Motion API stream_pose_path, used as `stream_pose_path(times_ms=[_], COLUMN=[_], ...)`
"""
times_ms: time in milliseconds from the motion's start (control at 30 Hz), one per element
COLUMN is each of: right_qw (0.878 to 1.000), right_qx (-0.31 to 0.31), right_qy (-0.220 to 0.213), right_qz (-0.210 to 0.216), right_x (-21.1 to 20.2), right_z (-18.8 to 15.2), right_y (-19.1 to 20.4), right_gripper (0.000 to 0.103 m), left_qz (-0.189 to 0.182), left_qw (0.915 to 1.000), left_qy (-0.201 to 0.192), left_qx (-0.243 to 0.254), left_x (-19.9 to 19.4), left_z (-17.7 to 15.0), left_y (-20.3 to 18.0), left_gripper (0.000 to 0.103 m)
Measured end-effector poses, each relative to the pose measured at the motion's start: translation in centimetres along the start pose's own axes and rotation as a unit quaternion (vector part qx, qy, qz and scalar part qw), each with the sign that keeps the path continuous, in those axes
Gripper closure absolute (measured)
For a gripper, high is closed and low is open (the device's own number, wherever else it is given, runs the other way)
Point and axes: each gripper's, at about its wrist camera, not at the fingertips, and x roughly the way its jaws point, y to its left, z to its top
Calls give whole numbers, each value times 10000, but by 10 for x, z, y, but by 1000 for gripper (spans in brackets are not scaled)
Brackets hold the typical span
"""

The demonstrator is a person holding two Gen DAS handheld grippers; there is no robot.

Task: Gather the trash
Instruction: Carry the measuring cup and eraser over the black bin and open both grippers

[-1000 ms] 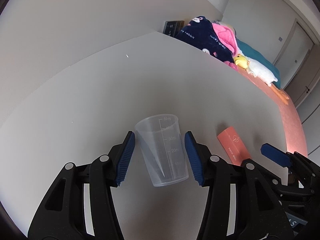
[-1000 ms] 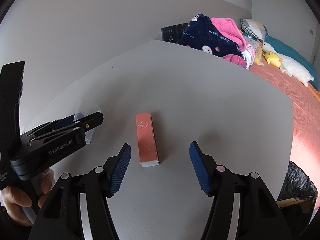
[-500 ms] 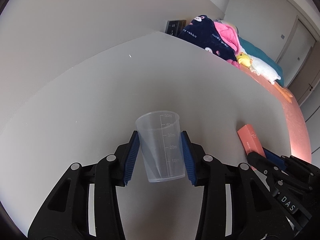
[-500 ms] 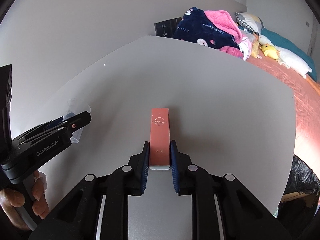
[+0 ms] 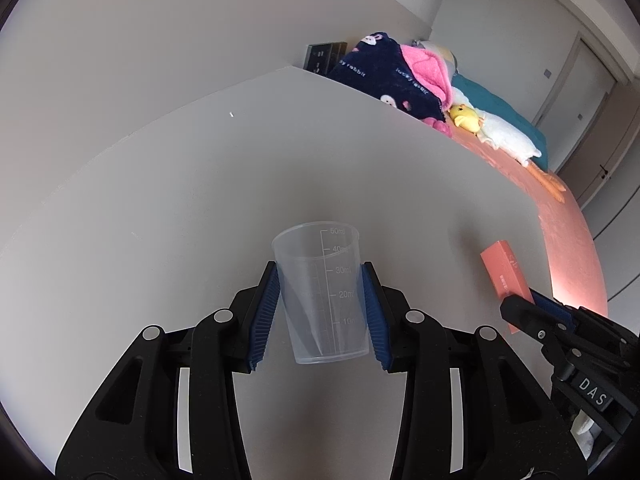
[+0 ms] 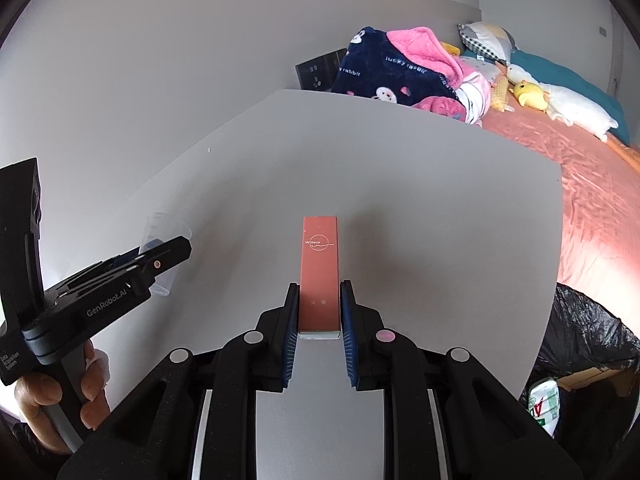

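The left gripper has its jaws pressed on a clear measuring cup above the grey surface. The right gripper has its jaws clamped on a salmon-pink box; a black trash bag sits beside the surface.

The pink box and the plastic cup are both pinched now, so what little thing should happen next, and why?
Probably lift both a little off the table. The right gripper is shut on the pink box, and the left gripper is shut on the plastic cup, so nothing is left to grab. After that, the black trash bag past the table's right edge looks like the place to carry them.
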Motion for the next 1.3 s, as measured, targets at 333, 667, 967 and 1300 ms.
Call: stream_pose_path(times_ms=[333,667,967,1300], right_qw=[9994,9981,9966,9942], right_qx=[46,130,356,569], right_qy=[-345,-567,-666,-770], right_qz=[-4,-183,-325,-493], right_x=[-43,-77,-103,-127], right_z=[-7,-22,-40,-60], right_y=[-9,-27,-49,-73], right_gripper=[82,82,82,82], left_qz=[-211,-449,-648,-954], left_qw=[9995,9983,9961,9923], left_qy=[-132,-117,-122,-38], left_qx=[217,358,579,789], left_x=[-29,-43,-54,-59], left_z=[-7,-20,-31,-42], left_y=[-31,-61,-93,-126], left_gripper=[62,62,62,62])
